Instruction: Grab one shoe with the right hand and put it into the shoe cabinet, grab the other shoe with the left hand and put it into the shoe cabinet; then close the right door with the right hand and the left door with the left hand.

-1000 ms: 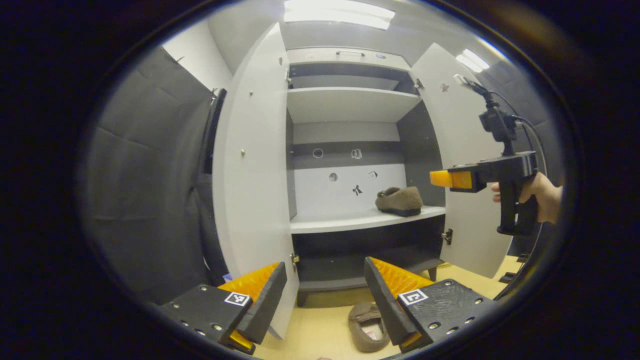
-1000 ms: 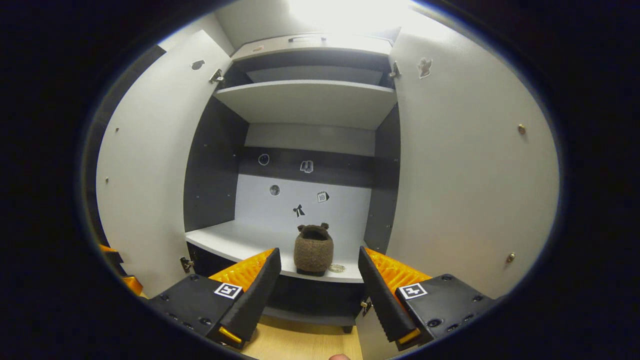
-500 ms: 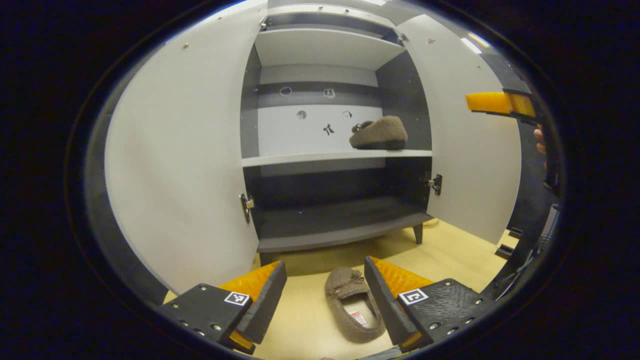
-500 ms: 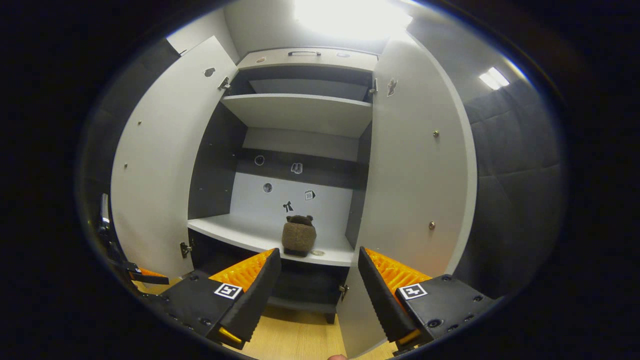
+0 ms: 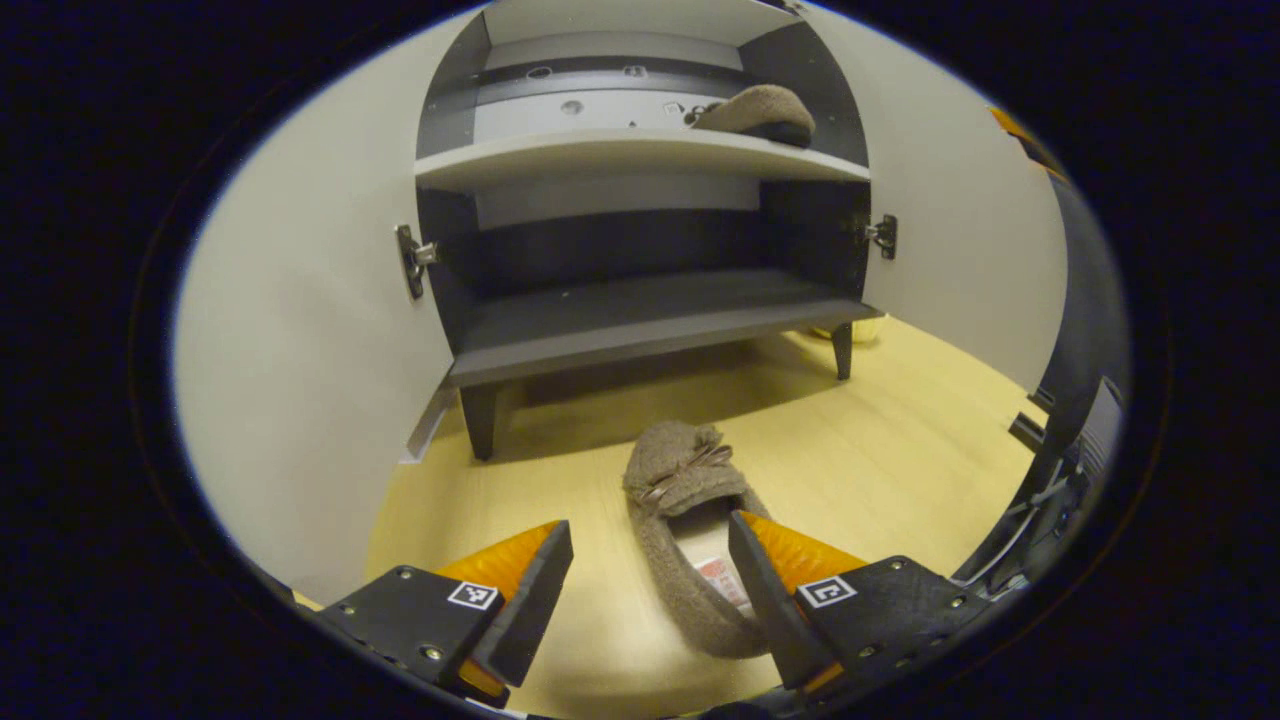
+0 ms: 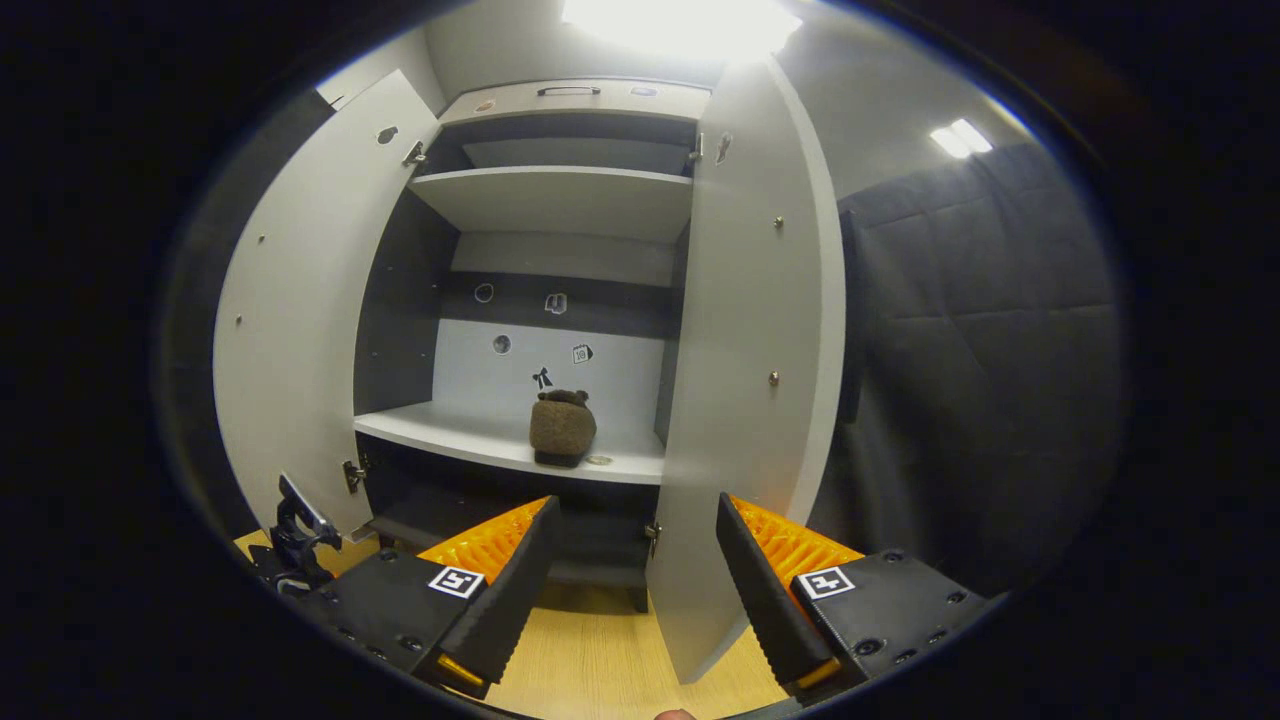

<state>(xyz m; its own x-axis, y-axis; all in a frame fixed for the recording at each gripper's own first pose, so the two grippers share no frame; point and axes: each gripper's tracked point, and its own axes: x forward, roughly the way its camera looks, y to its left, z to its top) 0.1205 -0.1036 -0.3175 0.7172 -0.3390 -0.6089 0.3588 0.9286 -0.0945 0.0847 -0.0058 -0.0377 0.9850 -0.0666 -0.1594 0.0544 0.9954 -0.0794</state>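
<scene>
Second shoe (image 5: 690,535), a brown fuzzy slipper, lies on the yellow wood floor (image 5: 900,460) in front of the cabinet (image 5: 640,320), toe toward the cabinet, opening up. Left gripper (image 5: 650,590) hangs low over it, fingers spread wide, nothing between them; the right-hand finger overlaps the slipper's heel side in the left gripper view, contact cannot be told. First shoe (image 6: 562,427) sits on the pale middle shelf (image 6: 470,435), toward its right end, toe pointing inward; in the left gripper view it shows at the top on that shelf (image 5: 640,155). Both doors stand open: left door (image 6: 290,330) and right door (image 6: 745,400). Right gripper (image 6: 635,575) is held back from the cabinet, fingers apart and empty, near the right door's lower edge. Dark padded wall (image 6: 980,350) to the right of it.
</scene>
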